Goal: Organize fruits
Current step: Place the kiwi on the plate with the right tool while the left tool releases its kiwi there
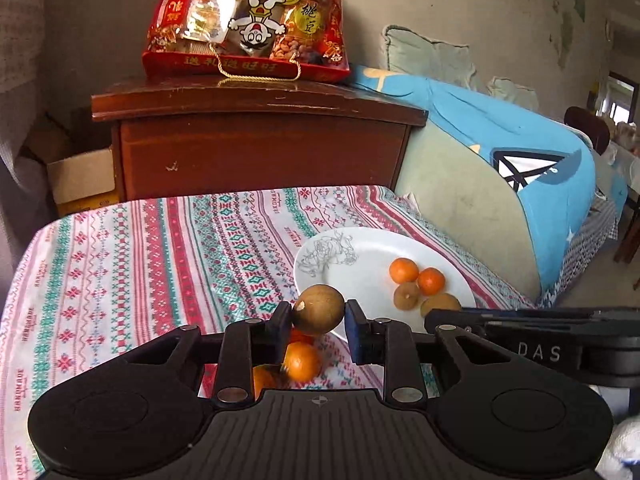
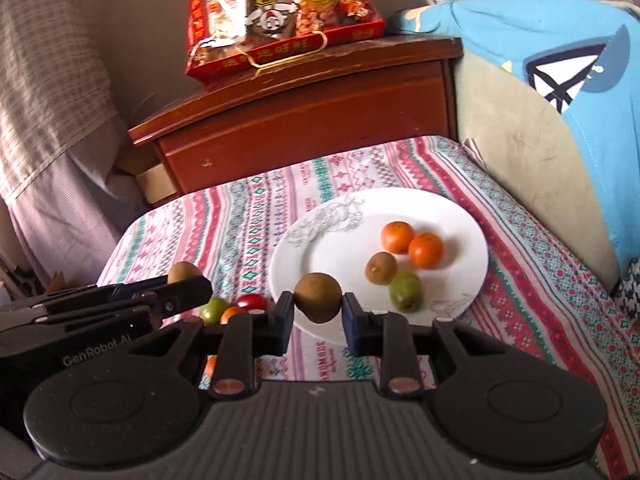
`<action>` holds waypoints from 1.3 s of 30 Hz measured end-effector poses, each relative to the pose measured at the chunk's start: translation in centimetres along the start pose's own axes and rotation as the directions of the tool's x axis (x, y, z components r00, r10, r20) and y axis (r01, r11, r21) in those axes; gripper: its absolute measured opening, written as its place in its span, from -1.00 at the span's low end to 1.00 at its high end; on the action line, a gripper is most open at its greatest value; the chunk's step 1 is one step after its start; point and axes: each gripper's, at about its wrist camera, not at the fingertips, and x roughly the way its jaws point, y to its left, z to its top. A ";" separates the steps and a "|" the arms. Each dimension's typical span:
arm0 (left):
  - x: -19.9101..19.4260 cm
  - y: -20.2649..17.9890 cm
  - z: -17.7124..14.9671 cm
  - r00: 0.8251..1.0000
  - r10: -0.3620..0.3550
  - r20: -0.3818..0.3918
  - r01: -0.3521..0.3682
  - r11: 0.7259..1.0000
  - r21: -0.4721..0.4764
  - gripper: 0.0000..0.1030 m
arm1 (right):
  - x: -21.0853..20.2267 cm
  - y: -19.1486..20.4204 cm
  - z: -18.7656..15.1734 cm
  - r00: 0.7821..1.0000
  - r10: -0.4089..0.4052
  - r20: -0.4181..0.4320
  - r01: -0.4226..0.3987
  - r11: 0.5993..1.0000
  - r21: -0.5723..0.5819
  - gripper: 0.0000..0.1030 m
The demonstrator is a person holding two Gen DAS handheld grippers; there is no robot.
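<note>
I had a brown fruit [image 1: 318, 310] pinched in my left gripper [image 1: 318, 318], up in the air above the near edge of the white plate [image 1: 368, 248]. My right gripper [image 2: 317, 308] pinched another brown fruit [image 2: 318, 297] the same way, over the plate's front rim. Both pairs of jaws were pressed on the round sides of their fruit, one pad on each side.

I think these fruits were light and a bit soft. Their skin looked dull, not slippery. A hard squeeze could bruise them, so the fat middle was the best place to hold.

On the plate sat two oranges [image 2: 412, 243], a small brown fruit [image 2: 381, 267] and a green fruit [image 2: 406, 291], all close together. More fruit waited on the striped cloth [image 2: 248, 220] of the bench: a green one [image 2: 214, 310], a red one [image 2: 252, 302], and an orange [image 1: 302, 361] under my left gripper.

Behind the bench stood a wooden cabinet [image 1: 260, 152] with a red snack bag [image 1: 248, 20] on top.
</note>
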 end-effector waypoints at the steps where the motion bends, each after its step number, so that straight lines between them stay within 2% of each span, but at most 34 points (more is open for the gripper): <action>1: 0.4 0.1 0.2 1.000 -0.007 -0.005 0.007 1.000 -0.010 -0.50 | 0.2 -0.2 0.0 1.000 -0.002 -0.003 0.002 1.000 0.006 -0.50; 16: 6.1 -0.4 1.0 0.996 -0.038 -0.084 0.037 0.999 -0.022 -0.50 | 3.3 -2.6 0.2 0.997 -0.035 -0.062 0.043 0.988 0.147 -0.49; 25: 8.0 -0.6 0.9 0.991 -0.041 -0.128 0.041 0.999 -0.003 -0.49 | 4.1 -2.5 0.2 0.997 -0.041 -0.070 0.052 0.987 0.153 -0.44; 31: 7.5 -0.1 1.8 0.992 -0.041 -0.120 0.035 0.998 -0.047 -0.29 | 3.6 -2.5 0.6 0.998 -0.038 -0.044 0.045 0.985 0.165 -0.42; 33: 7.0 0.3 2.4 0.993 -0.028 -0.111 0.021 0.998 -0.057 -0.08 | 3.4 -2.5 0.6 0.998 -0.044 -0.037 0.049 0.985 0.163 -0.41; 39: 5.5 1.5 4.1 0.993 0.003 -0.117 -0.014 0.995 -0.097 -0.05 | 2.7 -2.2 0.6 0.999 -0.031 -0.025 0.035 0.986 0.163 -0.29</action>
